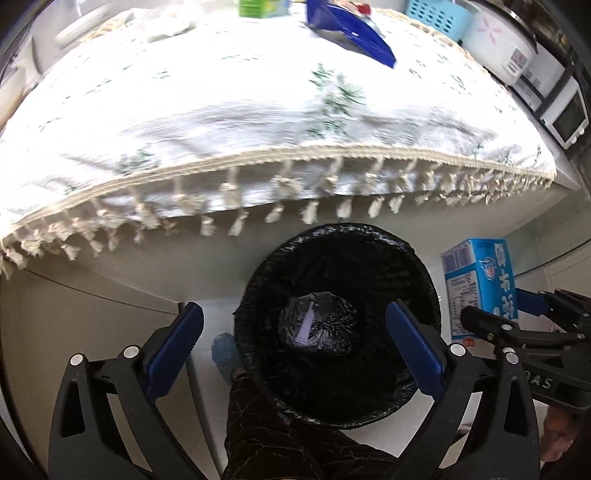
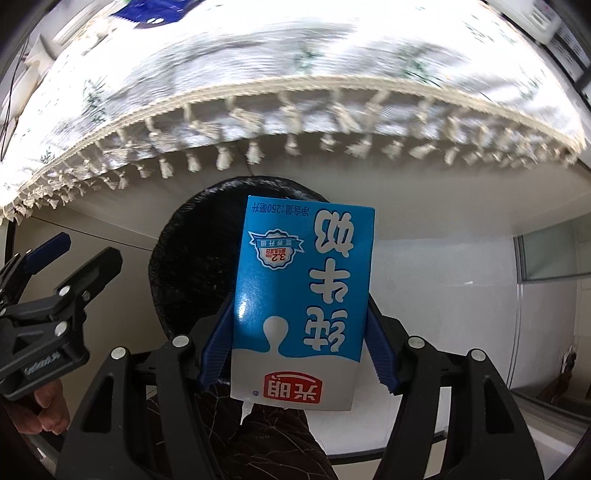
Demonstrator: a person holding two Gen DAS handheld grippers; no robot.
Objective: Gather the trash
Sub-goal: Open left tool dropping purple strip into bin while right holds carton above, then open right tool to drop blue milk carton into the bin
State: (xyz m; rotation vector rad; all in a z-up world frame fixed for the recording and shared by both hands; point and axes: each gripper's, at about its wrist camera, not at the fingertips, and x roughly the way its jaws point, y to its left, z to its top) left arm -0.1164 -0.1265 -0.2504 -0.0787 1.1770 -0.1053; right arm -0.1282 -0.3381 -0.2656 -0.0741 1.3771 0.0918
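Note:
A black-lined waste bin (image 1: pixel 332 240) stands on the floor under the table edge, with a pale purple scrap (image 1: pixel 306 326) lying at its bottom. My left gripper (image 1: pixel 295 314) hangs above the bin's mouth, open wide, with nothing between its blue pads (image 1: pixel 173 350). A blue and white milk carton (image 2: pixel 303 295) is clamped upside down in my right gripper (image 2: pixel 299 321), in front of and above the bin (image 2: pixel 192 258). From the left wrist view the carton (image 1: pixel 480 273) and the right gripper (image 1: pixel 506 306) sit just right of the bin. The left gripper (image 2: pixel 79 254) appears at the left edge of the right wrist view.
A table with a white tasselled cloth (image 1: pixel 258 122) overhangs the bin. On it lie a blue packet (image 1: pixel 351 33) and a green box (image 1: pixel 258 7). A rice cooker (image 1: pixel 498 40) and a microwave (image 1: pixel 569 118) stand far right. A person's dark trouser leg (image 1: pixel 258 424) and blue shoe (image 1: pixel 225 350) border the bin.

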